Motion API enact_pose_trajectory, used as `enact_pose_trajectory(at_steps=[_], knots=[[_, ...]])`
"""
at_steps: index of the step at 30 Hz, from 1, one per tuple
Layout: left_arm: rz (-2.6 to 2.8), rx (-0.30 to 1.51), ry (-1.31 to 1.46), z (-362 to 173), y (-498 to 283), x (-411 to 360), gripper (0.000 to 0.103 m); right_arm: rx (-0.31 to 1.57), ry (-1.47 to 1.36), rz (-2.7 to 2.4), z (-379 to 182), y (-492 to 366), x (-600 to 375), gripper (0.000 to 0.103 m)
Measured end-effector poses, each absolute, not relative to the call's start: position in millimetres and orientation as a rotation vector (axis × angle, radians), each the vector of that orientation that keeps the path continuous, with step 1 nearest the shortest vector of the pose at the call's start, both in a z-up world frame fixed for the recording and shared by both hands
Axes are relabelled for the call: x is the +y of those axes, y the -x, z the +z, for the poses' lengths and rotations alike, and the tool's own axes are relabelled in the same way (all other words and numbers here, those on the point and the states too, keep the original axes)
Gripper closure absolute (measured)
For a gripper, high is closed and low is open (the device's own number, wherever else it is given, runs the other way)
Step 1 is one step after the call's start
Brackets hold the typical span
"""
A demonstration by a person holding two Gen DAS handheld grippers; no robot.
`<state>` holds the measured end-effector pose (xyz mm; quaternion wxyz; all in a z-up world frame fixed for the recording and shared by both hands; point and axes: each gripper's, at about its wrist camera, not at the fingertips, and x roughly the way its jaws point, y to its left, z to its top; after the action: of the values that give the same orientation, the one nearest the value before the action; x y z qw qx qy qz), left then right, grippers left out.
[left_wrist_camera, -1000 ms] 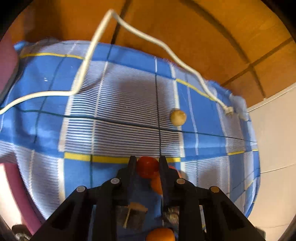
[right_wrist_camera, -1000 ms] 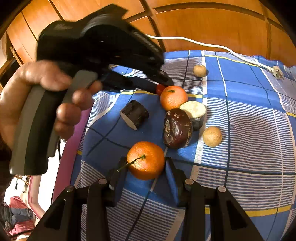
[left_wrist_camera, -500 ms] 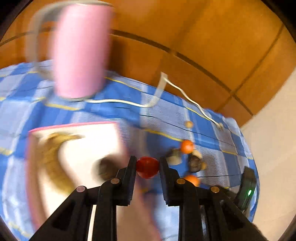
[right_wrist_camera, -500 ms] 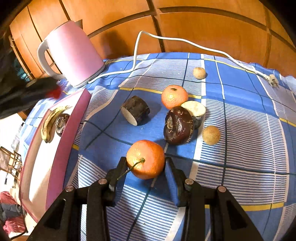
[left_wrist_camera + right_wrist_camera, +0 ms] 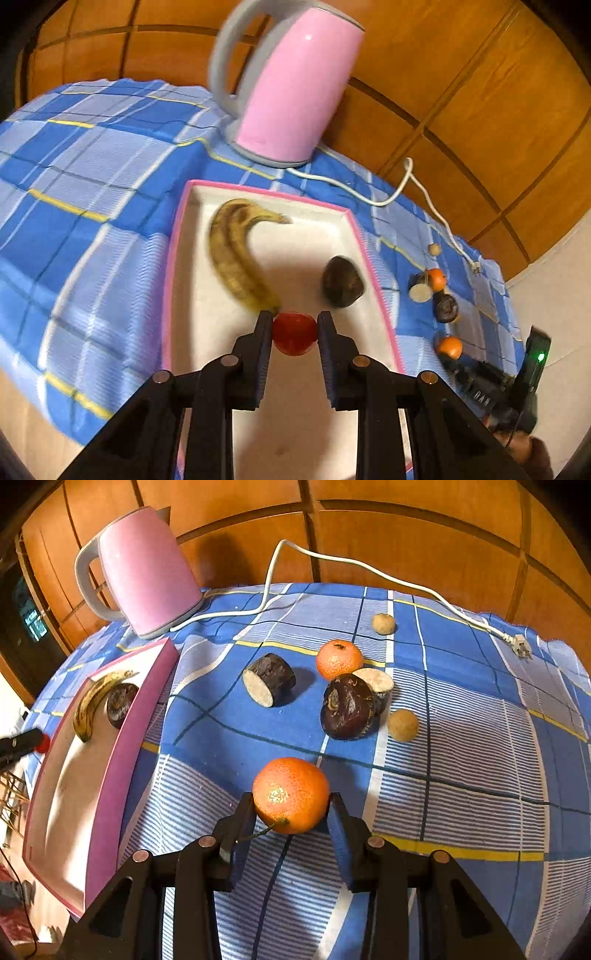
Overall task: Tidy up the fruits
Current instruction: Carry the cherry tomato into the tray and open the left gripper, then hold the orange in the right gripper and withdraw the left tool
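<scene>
Checked cloth (image 5: 461, 738) | left gripper (image 5: 294, 332) clamps tomato (image 5: 294, 338) — over tray (image 5: 177, 229) edge

A small red fruit (image 5: 294, 333) hangs over the near end of the pink-rimmed tray (image 5: 173, 258), which holds a spotted banana (image 5: 236, 254) and a dark round fruit (image 5: 342, 281). An orange (image 5: 291, 794) with a stem sits near the bench's front edge.

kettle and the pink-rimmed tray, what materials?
Kettle: looks like glossy pink-coated body, metal or plastic unclear, going by its soft highlights; grey handle seems plastic. Tray: matte white inside, pink rim, thin straight walls; probably plastic or cardboard, can't tell which.
</scene>
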<state>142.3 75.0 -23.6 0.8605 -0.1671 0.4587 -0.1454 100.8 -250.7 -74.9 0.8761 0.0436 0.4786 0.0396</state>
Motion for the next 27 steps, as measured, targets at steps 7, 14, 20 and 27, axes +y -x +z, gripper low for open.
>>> enact_pose_trajectory(at_steps=[7, 14, 20, 27], knots=[[-0.260, 0.975, 0.338, -34.1, -196.5, 56.0, 0.078, 1.011, -0.062, 0.067, -74.6, -97.9, -246.6, 0.064], [-0.218, 0.974, 0.307, -43.3, -201.1, 50.7, 0.046, 1.014, -0.050, 0.066, -75.0, -98.9, -245.1, 0.064], [-0.157, 0.935, 0.250, -33.4, -158.8, 56.4, 0.045, 1.004, -0.056, 0.069, -76.4, -99.8, -245.6, 0.064], [-0.102, 0.943, 0.232, -35.7, -112.2, 59.4, 0.038, 0.994, -0.066, 0.071, -75.8, -98.5, -246.8, 0.064]])
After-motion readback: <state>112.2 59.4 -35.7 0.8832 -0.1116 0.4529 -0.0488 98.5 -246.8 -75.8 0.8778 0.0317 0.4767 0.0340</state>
